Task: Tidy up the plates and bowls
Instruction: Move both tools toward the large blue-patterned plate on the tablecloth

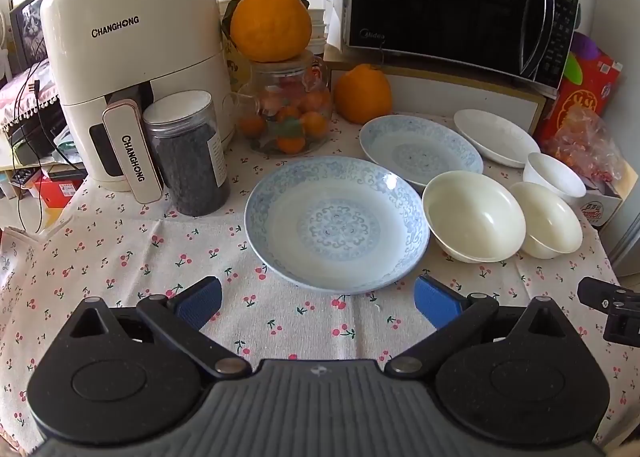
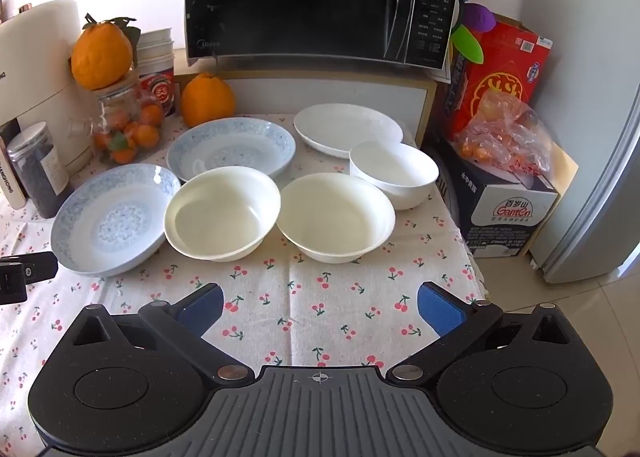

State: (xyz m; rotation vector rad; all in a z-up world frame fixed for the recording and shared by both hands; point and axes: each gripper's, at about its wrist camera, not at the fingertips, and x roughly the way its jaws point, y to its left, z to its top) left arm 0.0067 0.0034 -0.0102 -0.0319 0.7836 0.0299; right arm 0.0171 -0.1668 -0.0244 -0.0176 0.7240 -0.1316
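Two blue-patterned shallow porcelain plates point(image 2: 114, 219) point(image 2: 232, 147), a plain white oval plate point(image 2: 346, 129), two cream round bowls point(image 2: 222, 213) point(image 2: 336, 217) and a white deep bowl point(image 2: 394, 173) all sit upright, empty and unstacked, clustered on the cherry-print surface point(image 2: 320, 297).

Left gripper point(image 1: 318, 303): jaws spread wide, blue pads point(image 1: 200, 303) at lower left and lower right of its own view, nothing between them, angled downward. Right gripper point(image 2: 320, 307): same wide spread, empty, tilted down. Each gripper's black edge shows at the side margin of the other's view.
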